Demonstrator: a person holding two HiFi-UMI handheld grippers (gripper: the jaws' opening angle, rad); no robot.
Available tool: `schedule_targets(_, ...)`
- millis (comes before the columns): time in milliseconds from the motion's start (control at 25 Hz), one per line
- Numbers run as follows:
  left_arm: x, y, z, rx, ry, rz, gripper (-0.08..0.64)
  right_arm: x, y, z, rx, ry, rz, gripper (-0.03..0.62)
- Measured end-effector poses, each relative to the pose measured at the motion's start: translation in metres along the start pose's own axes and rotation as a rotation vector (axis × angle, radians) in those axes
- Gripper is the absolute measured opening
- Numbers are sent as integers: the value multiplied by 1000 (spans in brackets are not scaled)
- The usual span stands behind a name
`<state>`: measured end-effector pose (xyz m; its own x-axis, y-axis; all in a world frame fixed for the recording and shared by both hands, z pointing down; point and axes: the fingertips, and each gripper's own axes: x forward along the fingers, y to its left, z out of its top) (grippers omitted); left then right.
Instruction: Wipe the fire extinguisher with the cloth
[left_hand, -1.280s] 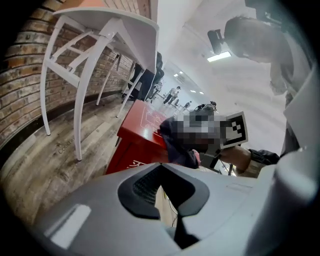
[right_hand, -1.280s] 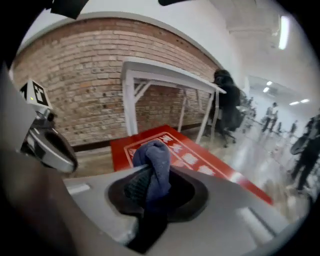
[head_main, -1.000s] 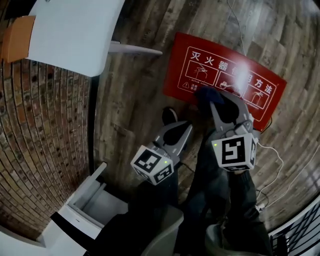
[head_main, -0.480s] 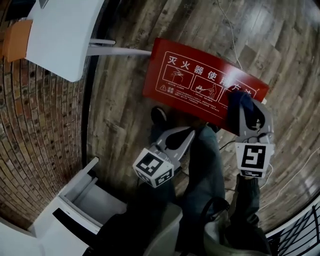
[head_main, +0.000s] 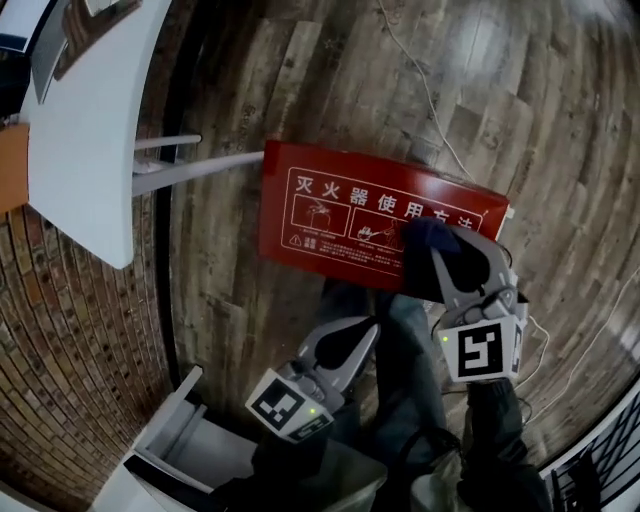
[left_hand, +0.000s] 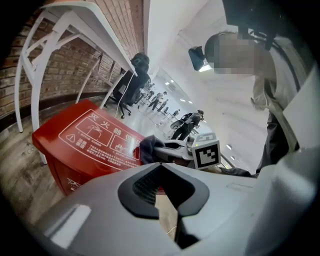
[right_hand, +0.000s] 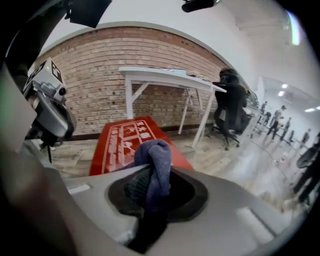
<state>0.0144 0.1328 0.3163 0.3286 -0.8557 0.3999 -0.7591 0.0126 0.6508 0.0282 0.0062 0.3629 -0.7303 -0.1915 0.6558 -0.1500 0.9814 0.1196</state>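
Note:
A red fire extinguisher box (head_main: 340, 215) with white printed instructions lies on the wooden floor; it also shows in the left gripper view (left_hand: 85, 142) and the right gripper view (right_hand: 122, 137). My right gripper (head_main: 447, 256) is shut on a bunched dark blue cloth (head_main: 424, 240), which sits over the near right part of the box lid. The cloth (right_hand: 158, 162) bulges out between the jaws. My left gripper (head_main: 358, 330) hovers short of the box's near side, shut, with nothing in it (left_hand: 160, 169).
A white table (head_main: 80, 130) stands at the left against a brick wall (head_main: 60, 330). A white cabinet (head_main: 185, 445) is near the bottom left. A thin white cable (head_main: 430, 100) runs over the floor beyond the box. The person's legs (head_main: 410, 370) stand between the grippers.
The right gripper has carried the cloth along the box lid toward its right end, then a little way back. The left gripper has drawn back from the box.

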Motion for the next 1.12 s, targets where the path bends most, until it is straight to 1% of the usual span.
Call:
schedule_targets(80, 3, 0, 8, -7, 12, -36, 5, -17, -42, -25, 107, 60, -130, 67)
schedule_targets(120, 5, 1, 11, -6, 24, -52, 5, -25, -59, -36, 173, 92, -169, 67)
schedule_targets(200, 9, 10, 18, 7, 56, -70, 5, -33, -83, -47, 259, 129, -190, 67)
schedule_targets(280, 12, 24, 33, 18, 64, -74, 5, -29, -97, -44, 293, 133, -152, 67)
schedule_targets(360, 14, 37, 53, 27, 48, -78, 5, -14, -106, -34, 293, 154, -55, 67)
schedule_targets(480, 19, 47, 74, 38, 44, -114, 5, 19, -115, -17, 257, 205, 169, 67)
schedule_targets(520, 21, 48, 77, 37, 50, -130, 5, 30, -116, -13, 227, 234, 250, 67)
schedule_targets(600, 24, 49, 77, 24, 62, -163, 5, 53, -110, -10, 137, 313, 411, 67)
schedule_targets(680, 26, 48, 74, -2, 74, -192, 5, 71, -92, -14, 62, 416, 596, 66)
schedule_targets(720, 27, 47, 73, -17, 79, -205, 5, 81, -82, -20, 8, 443, 695, 66)
schedule_targets(760, 28, 47, 72, -33, 82, -216, 5, 91, -74, -26, -32, 445, 780, 66)
schedule_targets(800, 29, 48, 72, -49, 82, -225, 5, 101, -67, -28, -39, 436, 841, 65)
schedule_targets(840, 30, 49, 73, -64, 82, -233, 5, 112, -62, -28, -23, 425, 883, 64)
schedule_targets(920, 31, 51, 75, -84, 89, -247, 5, 136, -49, -24, 14, 410, 926, 64)
schedule_targets(1040, 34, 61, 80, -90, 89, -247, 5, 182, -25, -22, 4, 411, 929, 63)
schedule_targets(1120, 37, 68, 85, -97, 78, -240, 5, 216, -11, -29, -2, 449, 924, 63)
